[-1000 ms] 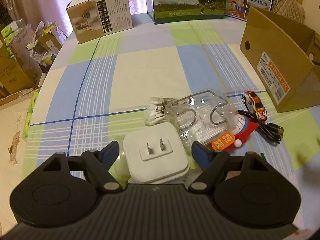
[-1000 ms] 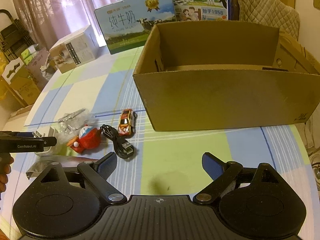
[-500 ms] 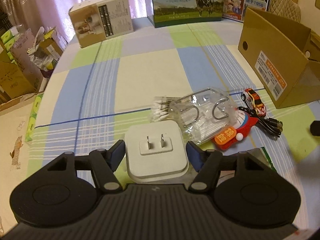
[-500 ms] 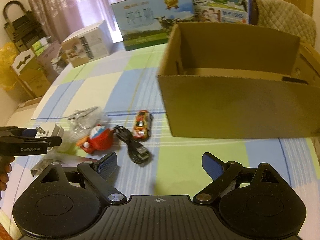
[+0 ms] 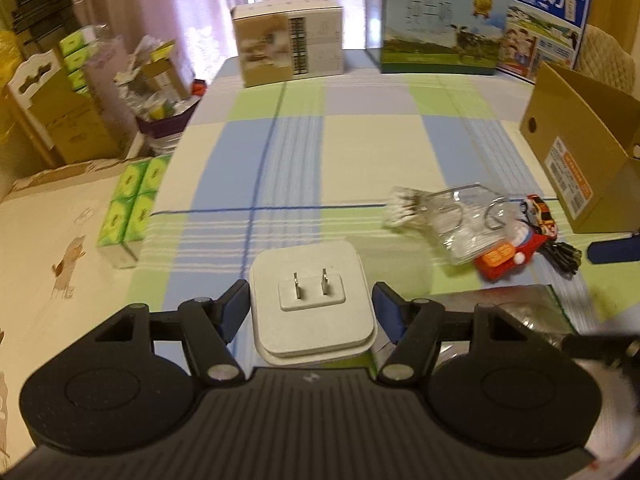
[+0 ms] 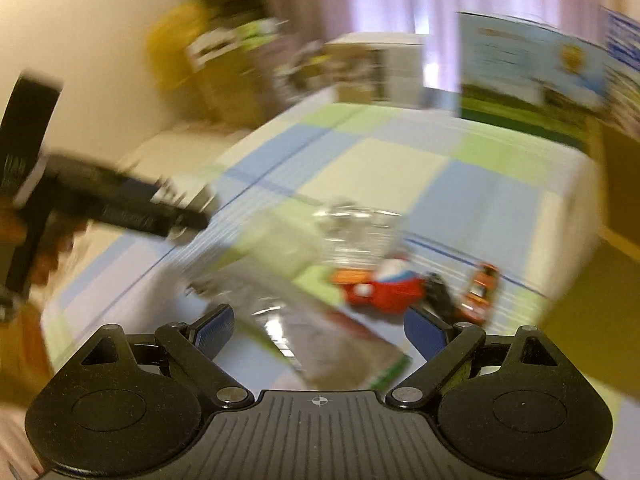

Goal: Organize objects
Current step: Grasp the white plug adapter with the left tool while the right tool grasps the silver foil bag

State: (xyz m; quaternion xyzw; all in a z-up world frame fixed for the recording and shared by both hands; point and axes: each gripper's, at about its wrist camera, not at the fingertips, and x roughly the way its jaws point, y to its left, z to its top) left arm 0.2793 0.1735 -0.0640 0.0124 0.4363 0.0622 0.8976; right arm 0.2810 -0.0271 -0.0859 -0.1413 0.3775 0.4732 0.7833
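We have the left claw closed on the white plug adapter, one blue pad against each side and its two prongs facing up and away from us; it looks lifted clear of the checked tablecloth, though we cannot tell for sure. To do this step well, we judge we should keep the squeeze even on the smooth flat sides, hold the adapter level, and carry it to the right, over the pile and above the wall of the cardboard box that stands far ahead and right of this claw, before we let go. Ahead and to the right of the left claw lie the cotton swabs, a clear packet of metal hooks, a red toy, a black cable and a toy car. The right claw stands wide open and empty, over a silvery foil packet; that view is heavily blurred. Against half a second ago, the adapter has left the pile and the left view has turned left, while the right claw has swung from facing the box to facing the pile.
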